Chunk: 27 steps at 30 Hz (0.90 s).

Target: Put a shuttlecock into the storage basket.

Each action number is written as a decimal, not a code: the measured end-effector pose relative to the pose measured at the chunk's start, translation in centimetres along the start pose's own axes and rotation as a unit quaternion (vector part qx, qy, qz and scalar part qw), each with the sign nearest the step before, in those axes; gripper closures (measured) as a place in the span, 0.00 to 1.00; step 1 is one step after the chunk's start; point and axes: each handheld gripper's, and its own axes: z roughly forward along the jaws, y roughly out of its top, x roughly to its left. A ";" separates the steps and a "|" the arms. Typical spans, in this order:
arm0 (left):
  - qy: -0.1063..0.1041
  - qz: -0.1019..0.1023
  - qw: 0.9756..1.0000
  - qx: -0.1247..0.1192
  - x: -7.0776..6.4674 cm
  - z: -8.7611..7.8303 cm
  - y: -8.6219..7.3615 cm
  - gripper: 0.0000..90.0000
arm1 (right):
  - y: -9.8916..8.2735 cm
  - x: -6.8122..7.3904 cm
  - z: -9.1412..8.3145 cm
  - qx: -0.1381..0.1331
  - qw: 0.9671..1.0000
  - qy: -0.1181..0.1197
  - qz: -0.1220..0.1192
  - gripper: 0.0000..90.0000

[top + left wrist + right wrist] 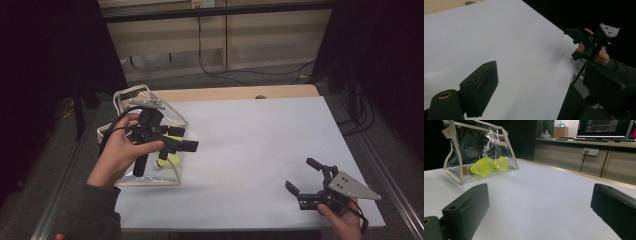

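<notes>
Keeping both sets of jaws spread and empty, lift the left gripper [175, 140] slowly off the clear bag [477, 157] below its jaws; the right gripper [307, 177] waits.

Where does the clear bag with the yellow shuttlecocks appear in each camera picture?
High view: the clear bag stands at the left table edge, partly behind the left hand-held gripper.
Left gripper view: the bag is not in it.
Right gripper view: the bag is upper left, with two yellow shuttlecocks inside.
Shared landmark: the white table sheet, also and.
</notes>
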 end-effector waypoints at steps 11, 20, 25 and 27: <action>-0.017 0.010 1.000 0.000 -0.2 0.7 -1.1 0.12 | 0.0 0.0 0.0 -0.001 1.000 0.001 -0.003 0.02; -0.032 0.014 0.999 -0.010 -0.3 1.3 -2.3 0.11 | 0.0 0.0 0.0 0.000 1.000 0.000 -0.002 0.02; -0.034 0.019 0.999 -0.014 -0.4 1.5 -2.8 0.11 | 0.1 0.1 0.0 -0.001 1.000 -0.001 -0.003 0.02; -0.035 0.021 0.999 -0.017 -0.4 1.5 -3.0 0.11 | 0.1 0.1 0.0 0.000 1.000 0.000 -0.003 0.02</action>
